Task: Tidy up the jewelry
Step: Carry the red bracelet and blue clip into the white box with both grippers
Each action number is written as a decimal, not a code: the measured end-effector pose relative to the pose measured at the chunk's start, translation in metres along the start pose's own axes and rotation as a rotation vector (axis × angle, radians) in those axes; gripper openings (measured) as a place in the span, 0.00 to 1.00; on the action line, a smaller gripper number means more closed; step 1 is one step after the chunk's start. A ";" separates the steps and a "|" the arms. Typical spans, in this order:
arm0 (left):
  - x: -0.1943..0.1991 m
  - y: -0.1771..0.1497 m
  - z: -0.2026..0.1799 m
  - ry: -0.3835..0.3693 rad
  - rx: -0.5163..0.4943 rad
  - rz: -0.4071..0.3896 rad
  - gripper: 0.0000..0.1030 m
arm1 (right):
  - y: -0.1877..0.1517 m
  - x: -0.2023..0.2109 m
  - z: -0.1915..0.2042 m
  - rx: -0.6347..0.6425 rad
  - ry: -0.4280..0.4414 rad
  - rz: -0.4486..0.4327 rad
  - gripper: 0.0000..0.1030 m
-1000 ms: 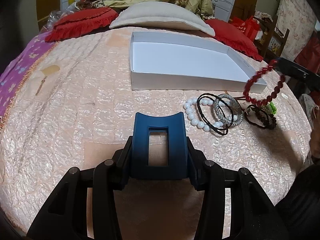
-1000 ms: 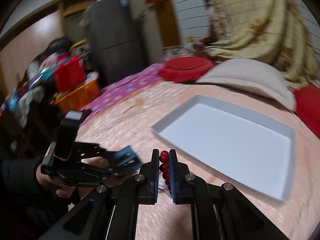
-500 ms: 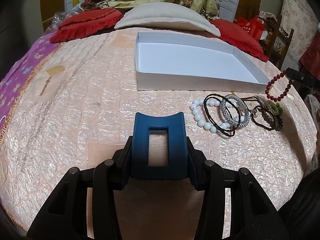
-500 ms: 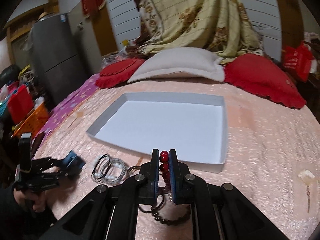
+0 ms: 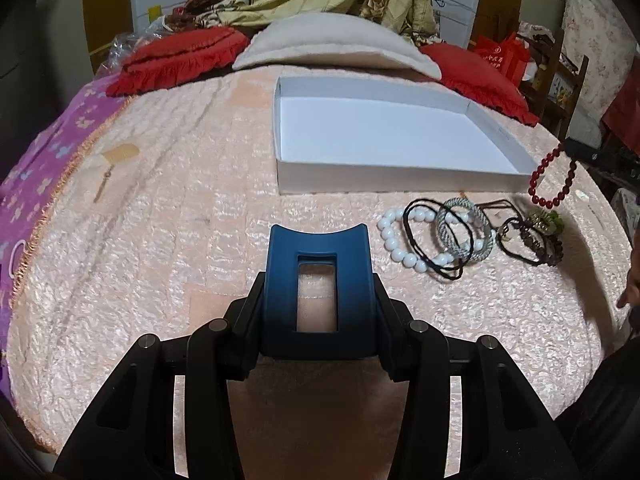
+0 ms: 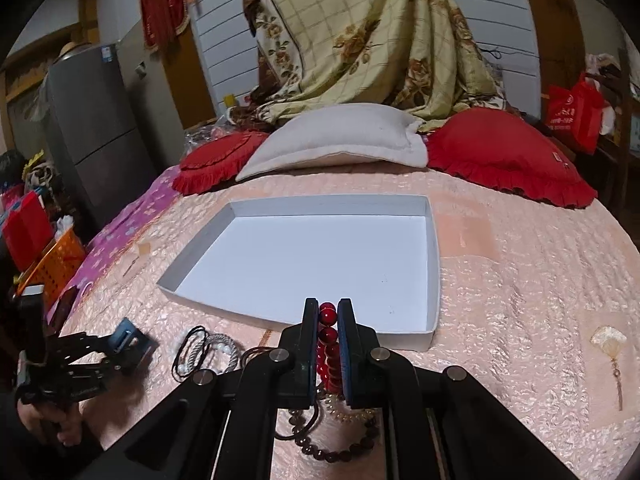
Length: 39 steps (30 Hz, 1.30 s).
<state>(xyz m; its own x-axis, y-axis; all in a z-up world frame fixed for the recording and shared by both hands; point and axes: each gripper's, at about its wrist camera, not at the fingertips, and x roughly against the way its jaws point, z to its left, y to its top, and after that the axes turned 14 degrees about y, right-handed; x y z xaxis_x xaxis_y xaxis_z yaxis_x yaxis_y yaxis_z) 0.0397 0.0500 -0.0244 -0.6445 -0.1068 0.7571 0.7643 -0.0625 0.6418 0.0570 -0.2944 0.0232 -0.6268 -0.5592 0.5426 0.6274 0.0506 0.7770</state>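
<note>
Right gripper pinches the red bead bracelet. Carry it over the white box wall, lower, then release. Left gripper idle, half spread, nothing between.

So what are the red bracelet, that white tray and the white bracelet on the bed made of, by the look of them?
Red bracelet: glossy, translucent round beads, probably glass or polished stone.
White tray: matte, thin folded walls with sharp corners, which suggests cardboard.
White bracelet: opaque, smooth round beads with a soft sheen, maybe porcelain, shell or plastic; the pictures cannot settle which.
</note>
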 end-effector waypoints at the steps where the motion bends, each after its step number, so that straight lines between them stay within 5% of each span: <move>1: 0.001 0.000 0.001 -0.002 0.005 -0.002 0.44 | 0.000 -0.001 0.000 -0.009 0.005 0.003 0.08; 6: 0.010 0.009 0.006 -0.040 0.042 -0.012 0.44 | 0.003 0.000 0.003 0.009 -0.045 0.019 0.08; 11: 0.021 0.033 0.007 -0.048 0.045 -0.079 0.44 | 0.013 0.012 -0.009 -0.057 -0.062 -0.059 0.08; 21: -0.011 0.110 -0.015 -0.101 0.005 -0.159 0.44 | 0.034 0.014 -0.012 -0.058 -0.092 -0.150 0.08; 34: -0.109 0.126 -0.022 -0.135 0.026 -0.014 0.44 | 0.056 -0.058 -0.038 -0.135 -0.046 -0.059 0.08; 39: -0.112 0.118 -0.033 -0.045 -0.039 -0.018 0.44 | 0.054 -0.082 -0.050 -0.232 0.046 -0.027 0.08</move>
<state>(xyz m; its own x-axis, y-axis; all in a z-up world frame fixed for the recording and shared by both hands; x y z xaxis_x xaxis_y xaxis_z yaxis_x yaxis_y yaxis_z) 0.2027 0.0217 -0.0374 -0.6575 -0.0607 0.7510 0.7525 -0.1026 0.6506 0.1649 -0.2874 0.0049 -0.6265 -0.5953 0.5031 0.7034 -0.1538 0.6939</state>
